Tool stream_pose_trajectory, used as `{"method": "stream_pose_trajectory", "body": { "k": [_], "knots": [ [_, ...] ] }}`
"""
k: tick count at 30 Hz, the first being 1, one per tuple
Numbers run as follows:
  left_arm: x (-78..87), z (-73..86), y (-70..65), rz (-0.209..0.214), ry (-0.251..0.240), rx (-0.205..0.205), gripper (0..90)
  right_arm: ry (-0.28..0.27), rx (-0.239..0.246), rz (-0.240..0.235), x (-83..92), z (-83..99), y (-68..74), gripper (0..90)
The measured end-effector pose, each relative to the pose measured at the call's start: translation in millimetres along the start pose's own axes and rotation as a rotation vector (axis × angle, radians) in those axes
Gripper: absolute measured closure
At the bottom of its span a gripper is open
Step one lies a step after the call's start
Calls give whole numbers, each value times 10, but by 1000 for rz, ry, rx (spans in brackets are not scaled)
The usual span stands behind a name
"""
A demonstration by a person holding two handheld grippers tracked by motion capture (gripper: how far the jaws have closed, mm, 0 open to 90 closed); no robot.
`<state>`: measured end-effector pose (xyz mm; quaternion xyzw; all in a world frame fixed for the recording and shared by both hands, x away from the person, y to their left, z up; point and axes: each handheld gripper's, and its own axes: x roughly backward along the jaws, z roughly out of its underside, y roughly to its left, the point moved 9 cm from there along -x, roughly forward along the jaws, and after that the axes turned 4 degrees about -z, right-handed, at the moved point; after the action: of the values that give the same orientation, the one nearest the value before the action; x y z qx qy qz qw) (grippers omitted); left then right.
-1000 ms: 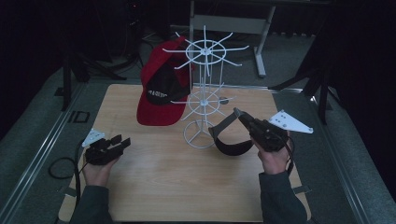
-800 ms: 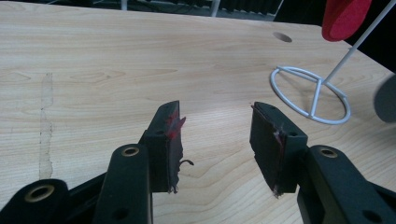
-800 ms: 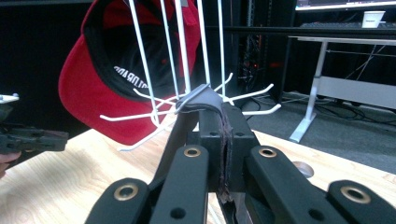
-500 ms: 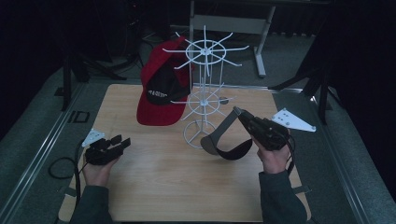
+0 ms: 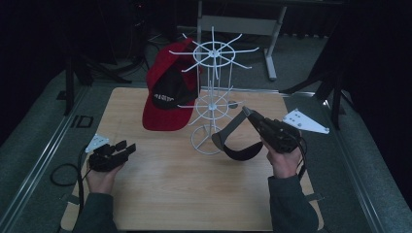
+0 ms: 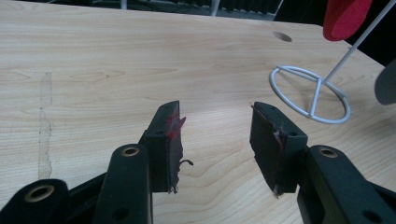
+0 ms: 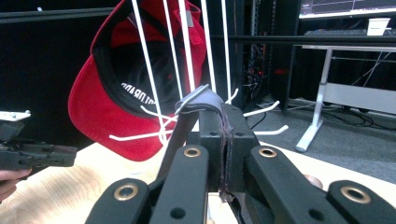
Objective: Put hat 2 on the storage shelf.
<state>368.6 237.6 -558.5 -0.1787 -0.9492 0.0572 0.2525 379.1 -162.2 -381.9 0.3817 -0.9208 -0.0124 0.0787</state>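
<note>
The right gripper [image 5: 248, 115], clamped on a dark visor [image 5: 236, 143], seems set to hang it on the rack [image 5: 212, 92] (left gripper [image 6: 217, 137] gapes idle), needing a free hook.

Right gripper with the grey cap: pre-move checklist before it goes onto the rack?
1. Grip: right gripper jaws closed on the grey cap's strap. Ok.
2. Cap off the table: it hangs below the gripper in the high view; whether its lower edge touches the wooden table is unclear. Cannot tell.
3. Free hook: white wire rack has bare prongs on the near side. Ok.
4. Occupied side: red cap hangs on the far left of the rack, away from the approach. Ok.
5. Left gripper: open, empty, low over the table, apart from the rack base. Ok.
6. Rack stability: nothing steadies it. Cannot tell.
</note>
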Motion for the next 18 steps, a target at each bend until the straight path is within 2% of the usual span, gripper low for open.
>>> {"method": "stream_pose_trajectory", "body": {
  "k": [18],
  "knots": [
    [-10,6,-8,3,3,-1,540,-18,11,-14,-11,-127,43,885]
  ]
}}
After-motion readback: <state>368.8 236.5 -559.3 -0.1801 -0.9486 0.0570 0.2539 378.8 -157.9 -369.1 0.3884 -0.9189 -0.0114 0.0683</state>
